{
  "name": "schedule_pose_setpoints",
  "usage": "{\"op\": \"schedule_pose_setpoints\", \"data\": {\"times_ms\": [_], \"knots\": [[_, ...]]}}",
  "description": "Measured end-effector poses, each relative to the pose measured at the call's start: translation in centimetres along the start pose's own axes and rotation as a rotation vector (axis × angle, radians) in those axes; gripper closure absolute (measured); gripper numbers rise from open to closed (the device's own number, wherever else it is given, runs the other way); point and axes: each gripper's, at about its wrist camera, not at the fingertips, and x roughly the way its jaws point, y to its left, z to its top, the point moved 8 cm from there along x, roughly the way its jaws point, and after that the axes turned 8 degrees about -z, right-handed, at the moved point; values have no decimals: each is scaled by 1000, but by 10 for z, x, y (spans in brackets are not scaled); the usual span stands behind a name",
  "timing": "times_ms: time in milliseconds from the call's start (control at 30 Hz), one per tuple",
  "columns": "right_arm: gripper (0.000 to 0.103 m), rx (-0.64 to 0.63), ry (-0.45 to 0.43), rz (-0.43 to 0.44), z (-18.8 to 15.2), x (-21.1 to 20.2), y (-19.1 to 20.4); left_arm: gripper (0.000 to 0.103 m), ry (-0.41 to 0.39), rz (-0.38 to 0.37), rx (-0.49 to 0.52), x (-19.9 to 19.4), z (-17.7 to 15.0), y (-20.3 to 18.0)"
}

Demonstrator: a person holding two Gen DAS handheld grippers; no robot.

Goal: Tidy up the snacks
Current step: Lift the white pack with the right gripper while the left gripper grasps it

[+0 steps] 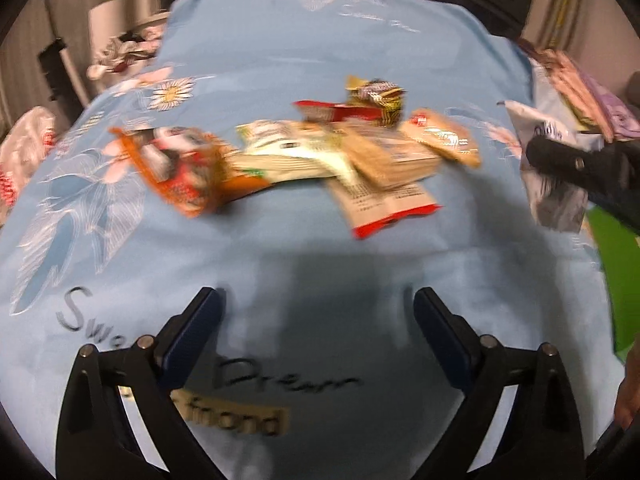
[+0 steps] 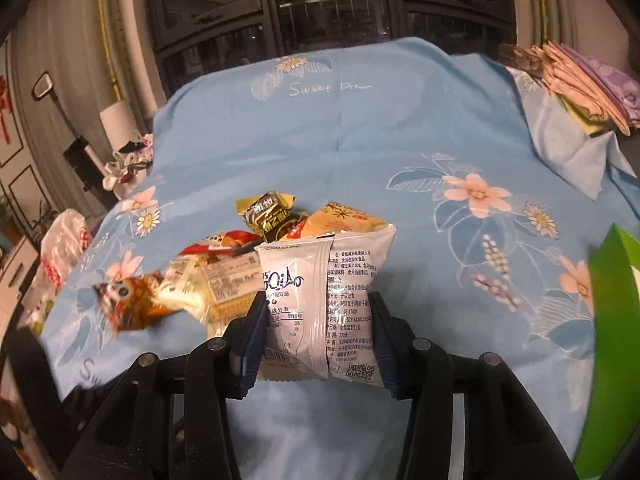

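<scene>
Snack pouch [image 2: 320, 304] clamped mid-body by right gripper [image 2: 318, 332] fingers — light, puffy, crushable film; left gripper [image 1: 318, 320] fingers spread, nothing held.

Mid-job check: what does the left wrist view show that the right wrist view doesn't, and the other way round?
Only the left wrist view: the left gripper, jaws open and empty over the blue bedsheet, with the right gripper seen from outside at the right edge.

Only the right wrist view: the printed back of the white snack packet clamped in the right gripper, and the dark window.

Both: the snack pile, sheet, and green box.
</scene>
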Motion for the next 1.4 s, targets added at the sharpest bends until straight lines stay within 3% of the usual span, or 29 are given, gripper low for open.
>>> {"op": "schedule_pose_setpoints", "data": {"times_ms": [100, 267, 400, 567, 733, 867, 900, 1000, 1267, 1400], "knots": [[53, 23, -4, 5, -7, -10, -10, 6, -61, -75, 43, -10, 6, -26], [53, 75, -4, 68, -15, -41, -38, 6, -180, -257, 245, -44, 18, -105], [53, 85, -47, 103, -14, -67, -56, 9, -128, -375, 302, -42, 13, -144], [53, 152, 101, 161, -42, -37, -69, 8, 17, -427, 230, -25, -12, -133], [53, 144, 223, 165, -69, -7, -62, 7, 16, -416, 281, -33, -33, -127], [51, 140, 248, 159, -74, -6, -61, 1, 100, -531, 219, -27, -34, -130], [48, 154, 242, 160, -72, -7, -65, 0, 129, -566, 201, -25, -35, -132], [25, 217, 250, 175, -67, -9, -75, 1, 205, -634, 131, -18, -37, -136], [24, 371, 309, 266, -71, 13, -83, 6, 216, -676, 45, -8, -24, -142], [29, 416, 332, 273, -74, 25, -86, 19, 214, -639, 118, 1, -24, -154]]}}
